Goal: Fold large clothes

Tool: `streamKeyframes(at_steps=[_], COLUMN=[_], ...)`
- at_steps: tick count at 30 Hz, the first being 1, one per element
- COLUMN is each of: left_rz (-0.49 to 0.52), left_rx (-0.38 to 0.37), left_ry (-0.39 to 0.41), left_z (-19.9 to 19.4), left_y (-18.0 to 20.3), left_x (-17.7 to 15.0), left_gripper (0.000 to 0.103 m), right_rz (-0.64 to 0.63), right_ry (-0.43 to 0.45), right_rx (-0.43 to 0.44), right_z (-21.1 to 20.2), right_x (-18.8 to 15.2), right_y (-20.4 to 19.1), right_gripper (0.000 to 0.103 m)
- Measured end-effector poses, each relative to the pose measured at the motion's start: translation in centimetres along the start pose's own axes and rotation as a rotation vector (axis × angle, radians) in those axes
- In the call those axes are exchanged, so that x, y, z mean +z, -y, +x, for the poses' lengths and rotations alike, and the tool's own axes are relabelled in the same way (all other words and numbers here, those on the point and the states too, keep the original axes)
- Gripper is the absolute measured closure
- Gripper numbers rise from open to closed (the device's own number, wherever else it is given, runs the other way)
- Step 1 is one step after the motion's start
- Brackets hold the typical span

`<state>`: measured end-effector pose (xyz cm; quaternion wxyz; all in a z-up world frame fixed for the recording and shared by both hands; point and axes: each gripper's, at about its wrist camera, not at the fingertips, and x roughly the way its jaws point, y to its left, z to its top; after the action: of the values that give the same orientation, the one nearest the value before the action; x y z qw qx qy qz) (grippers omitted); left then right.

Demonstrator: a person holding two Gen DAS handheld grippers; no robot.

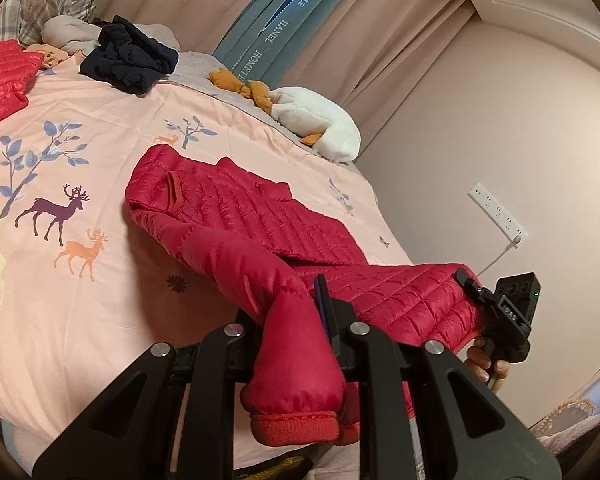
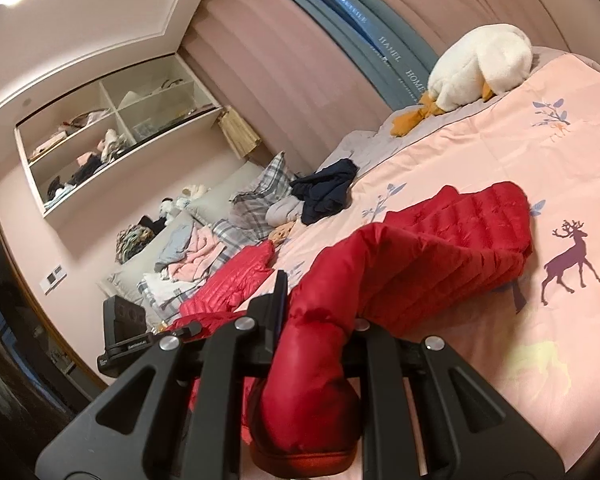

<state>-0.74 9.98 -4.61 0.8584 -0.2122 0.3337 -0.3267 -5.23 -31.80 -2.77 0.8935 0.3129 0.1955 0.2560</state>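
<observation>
Clearly, the left tool (image 1: 300,312) is closed narrow on one sleeve of the red quilted down jacket (image 1: 260,216), with the ribbed cuff hanging down between its black fingers toward the camera. The right tool (image 2: 320,320) is closed in the same way on the other sleeve, and that cuff also hangs down close to the lens.

Most of the jacket lies on the pink bed cover with printed deer and branches (image 1: 80,160), the collar end pointing away toward the far side of the bed, while both sleeves are lifted from it up to the tools.

From the left wrist view, the right tool appears at the right side, tilted, and a few fingers of the person's right hand (image 1: 484,364) are wrapped around its handle below. From the right wrist view, only a black part of the left tool shows at the lower left; the hand that holds it is hidden.

The left view alone shows a white wall socket strip (image 1: 498,210) with a cable. The right view alone shows an open white wall shelf (image 2: 112,140) with clothes inside. Both views show a white plush goose with orange feet (image 1: 320,124), a dark navy crumpled garment (image 1: 132,60) and a second red quilted garment (image 1: 2,76) lying further up the bed.
</observation>
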Motion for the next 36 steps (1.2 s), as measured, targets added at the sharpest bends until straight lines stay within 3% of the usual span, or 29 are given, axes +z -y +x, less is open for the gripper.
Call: streamKeyframes(at_steps=[7, 24, 36], left_rz=[-0.042, -0.086, -0.105], left_rx=[-0.022, -0.099, -0.083], left_ry=[0.025, 0.021, 0.006], left_z=[-0.1, 2.2, 4.4], left_y=[-1.1, -3.4, -4.7], left_x=[1.6, 6.0, 8.6], left_gripper=[0.085, 0.084, 0.084], right_rz=[0.056, 0.076, 0.086], right_ry=[0.027, 0.028, 0.027], right_rx=[-0.032, -0.221, -0.282], right_z=[0.8, 5.1, 7.5], right_x=[1.6, 5.3, 6.9], right_y=[1.1, 1.7, 3.2], right_gripper=[0.089, 0.089, 0.089])
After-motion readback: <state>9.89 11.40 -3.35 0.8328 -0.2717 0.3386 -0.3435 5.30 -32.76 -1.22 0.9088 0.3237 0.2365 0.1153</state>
